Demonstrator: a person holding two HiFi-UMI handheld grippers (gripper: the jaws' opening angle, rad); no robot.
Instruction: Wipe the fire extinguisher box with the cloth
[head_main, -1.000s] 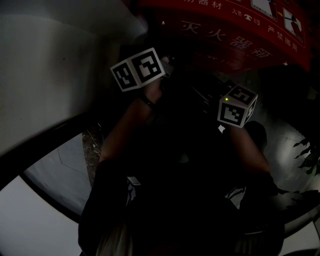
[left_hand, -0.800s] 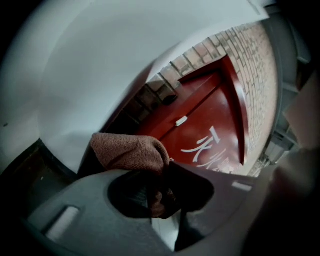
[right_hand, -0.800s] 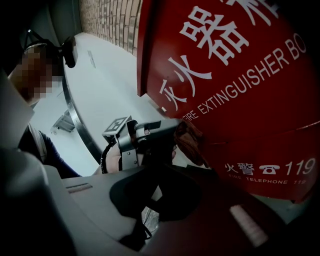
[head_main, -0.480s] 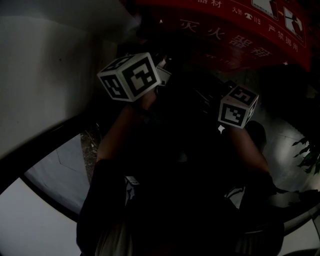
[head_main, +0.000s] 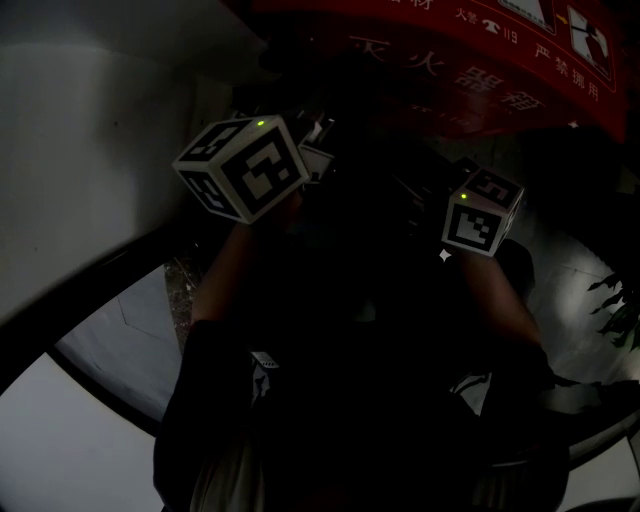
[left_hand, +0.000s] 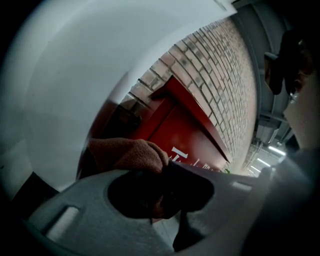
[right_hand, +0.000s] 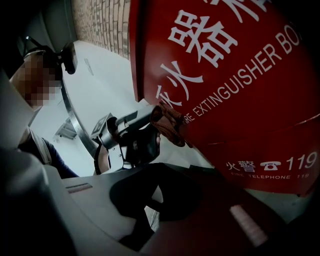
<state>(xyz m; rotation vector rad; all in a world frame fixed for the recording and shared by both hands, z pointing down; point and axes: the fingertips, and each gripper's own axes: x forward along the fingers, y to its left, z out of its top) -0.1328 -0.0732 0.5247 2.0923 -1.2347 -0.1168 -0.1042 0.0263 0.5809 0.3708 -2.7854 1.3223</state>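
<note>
Left gripper (left_hand: 162, 172) clamps a brown cloth (left_hand: 125, 155) against the red fire extinguisher box (left_hand: 185, 130) near its edge; right gripper (right_hand: 155, 180) hovers close by, jaws together, empty.

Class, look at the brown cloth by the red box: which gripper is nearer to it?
Left. The left gripper is clamped on the cloth, holding it against the fire extinguisher box. The right gripper sits apart from the cloth, farther back, with nothing between its jaws.

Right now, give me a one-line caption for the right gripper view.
Left gripper holds a brown cloth up to the red fire extinguisher box.
</note>
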